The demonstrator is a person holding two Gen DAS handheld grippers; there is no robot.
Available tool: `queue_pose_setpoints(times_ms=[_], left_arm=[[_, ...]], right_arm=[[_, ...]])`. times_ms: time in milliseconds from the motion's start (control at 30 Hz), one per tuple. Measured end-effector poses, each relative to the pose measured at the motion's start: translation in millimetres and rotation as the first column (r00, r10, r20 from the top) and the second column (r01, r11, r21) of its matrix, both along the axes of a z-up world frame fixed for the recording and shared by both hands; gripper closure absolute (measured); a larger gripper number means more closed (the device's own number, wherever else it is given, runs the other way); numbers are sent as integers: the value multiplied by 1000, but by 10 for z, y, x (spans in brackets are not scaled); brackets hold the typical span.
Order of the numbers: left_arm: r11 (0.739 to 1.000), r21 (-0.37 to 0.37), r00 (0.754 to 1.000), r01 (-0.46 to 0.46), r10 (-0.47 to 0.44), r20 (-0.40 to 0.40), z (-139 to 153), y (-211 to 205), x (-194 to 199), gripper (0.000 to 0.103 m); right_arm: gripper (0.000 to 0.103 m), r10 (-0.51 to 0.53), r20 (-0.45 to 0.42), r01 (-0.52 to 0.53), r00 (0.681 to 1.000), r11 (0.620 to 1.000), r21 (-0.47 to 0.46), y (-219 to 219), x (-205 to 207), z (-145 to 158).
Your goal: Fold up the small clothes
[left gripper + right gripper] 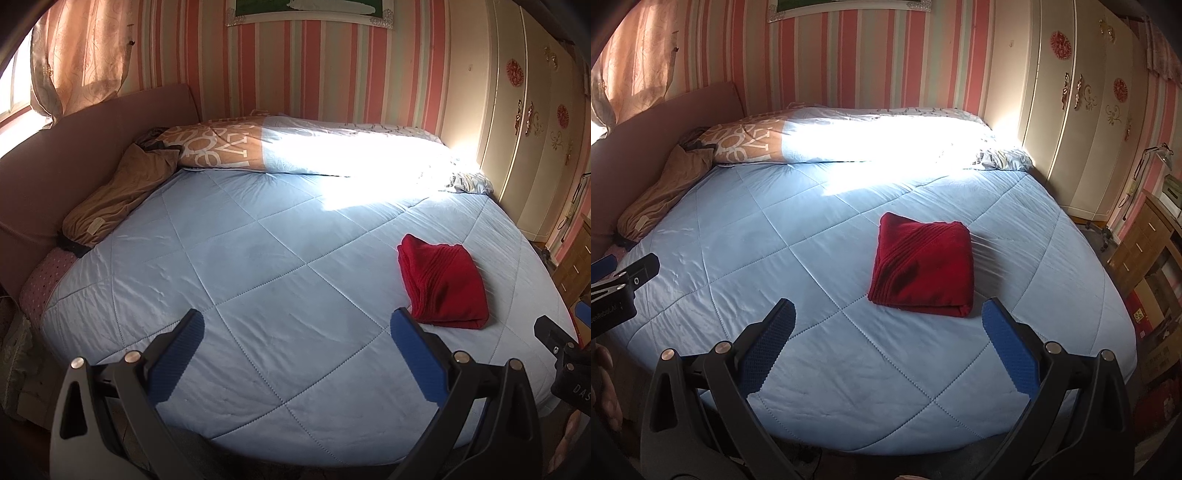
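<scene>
One view alone shows desk lamp (1158,153)

A pale blue quilted bed (820,295) fills the view. Along its far edge lies a rolled duvet (827,138), sunlit. A tan pillow (657,199) sits at the far-left corner, a cream wardrobe (1082,122) stands beyond the right edge.
</scene>
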State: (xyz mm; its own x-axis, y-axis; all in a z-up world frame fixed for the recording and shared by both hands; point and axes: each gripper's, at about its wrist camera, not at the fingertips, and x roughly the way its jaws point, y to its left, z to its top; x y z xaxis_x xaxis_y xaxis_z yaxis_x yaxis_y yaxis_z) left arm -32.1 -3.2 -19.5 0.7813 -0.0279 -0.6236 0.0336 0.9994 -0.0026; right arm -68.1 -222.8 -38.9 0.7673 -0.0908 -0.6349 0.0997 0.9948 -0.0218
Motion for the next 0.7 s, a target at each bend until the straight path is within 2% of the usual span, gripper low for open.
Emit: queue_pose_setpoints(times_ms=[700], left_arm=[[1000, 19, 1000, -3, 3, -14, -94, 9, 16, 2]], right_arm=[[3, -14, -17, 13, 1000, 999, -35, -10, 106, -74]])
